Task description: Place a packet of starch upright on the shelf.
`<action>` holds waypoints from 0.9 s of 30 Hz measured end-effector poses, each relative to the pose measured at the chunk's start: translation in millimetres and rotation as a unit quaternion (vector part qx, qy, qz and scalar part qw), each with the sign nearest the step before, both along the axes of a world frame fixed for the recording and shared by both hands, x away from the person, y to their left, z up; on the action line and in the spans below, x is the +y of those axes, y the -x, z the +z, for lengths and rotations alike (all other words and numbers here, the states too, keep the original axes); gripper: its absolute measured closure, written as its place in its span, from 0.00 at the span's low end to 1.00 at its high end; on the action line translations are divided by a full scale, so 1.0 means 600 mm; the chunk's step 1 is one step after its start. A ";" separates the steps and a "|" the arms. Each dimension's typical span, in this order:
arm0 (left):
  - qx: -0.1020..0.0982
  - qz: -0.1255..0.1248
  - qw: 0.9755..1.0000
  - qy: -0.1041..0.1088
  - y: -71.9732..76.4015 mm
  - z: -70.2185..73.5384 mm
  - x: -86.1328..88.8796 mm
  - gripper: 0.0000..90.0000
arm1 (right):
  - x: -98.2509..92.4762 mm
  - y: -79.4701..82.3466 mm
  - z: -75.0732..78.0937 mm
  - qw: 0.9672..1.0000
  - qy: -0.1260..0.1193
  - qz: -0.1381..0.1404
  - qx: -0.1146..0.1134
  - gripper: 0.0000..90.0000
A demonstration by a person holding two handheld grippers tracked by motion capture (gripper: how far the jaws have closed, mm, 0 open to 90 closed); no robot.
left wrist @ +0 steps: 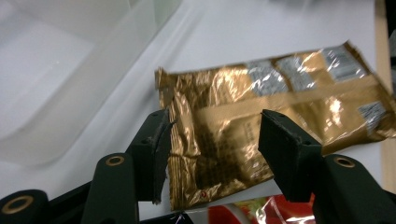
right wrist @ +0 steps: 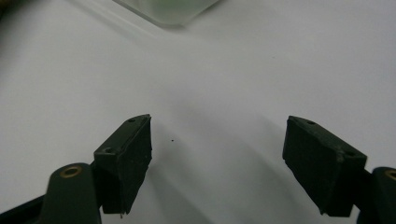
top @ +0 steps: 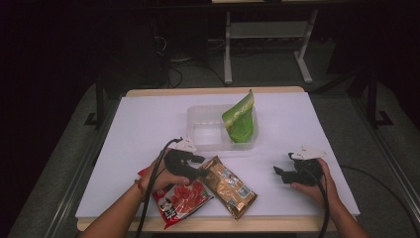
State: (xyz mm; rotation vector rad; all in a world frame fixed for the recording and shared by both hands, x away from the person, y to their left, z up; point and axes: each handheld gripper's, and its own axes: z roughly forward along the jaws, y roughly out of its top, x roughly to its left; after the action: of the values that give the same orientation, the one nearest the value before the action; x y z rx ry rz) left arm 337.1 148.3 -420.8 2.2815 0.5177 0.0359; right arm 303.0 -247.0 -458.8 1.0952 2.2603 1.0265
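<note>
A gold foil snack packet (top: 230, 186) lies flat near the table's front edge, beside a red snack packet (top: 181, 201). My left gripper (top: 200, 166) hovers at the gold packet's near end, open. In the left gripper view the gold packet (left wrist: 261, 107) lies beneath and between the parted jaws of the left gripper (left wrist: 215, 154), whose pads do not press it; a strip of the red packet (left wrist: 261, 212) shows below. My right gripper (top: 281, 173) rests low at the front right. In its own view the right gripper (right wrist: 217, 158) stands open over bare white tabletop.
A clear plastic tray (top: 203, 131) sits mid-table with a green packet (top: 239, 119) leaning upright in its right end. The tray's wall (left wrist: 70, 70) is close to the left gripper, and its corner (right wrist: 168, 11) lies ahead of the right gripper. The white table (top: 143, 124) has drop-off edges.
</note>
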 end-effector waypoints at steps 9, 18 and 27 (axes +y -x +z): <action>0.038 0.014 0.999 -0.014 -0.018 -0.026 -0.014 0.41 | 0.001 0.000 0.000 1.000 0.003 0.001 0.000 0.26; 0.076 0.013 0.997 -0.015 -0.029 -0.035 -0.015 0.34 | 0.001 -0.001 -0.001 1.000 0.004 0.003 0.002 0.26; 0.087 -0.012 0.996 -0.006 -0.024 -0.036 -0.018 0.69 | 0.001 -0.001 -0.001 1.000 0.003 0.003 0.004 0.27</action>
State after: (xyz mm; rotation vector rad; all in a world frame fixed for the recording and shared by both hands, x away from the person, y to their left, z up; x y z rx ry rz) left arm 351.4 137.3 -442.7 2.3151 0.5810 -0.1728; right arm 303.7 -246.2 -459.2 1.0926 2.2740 1.0175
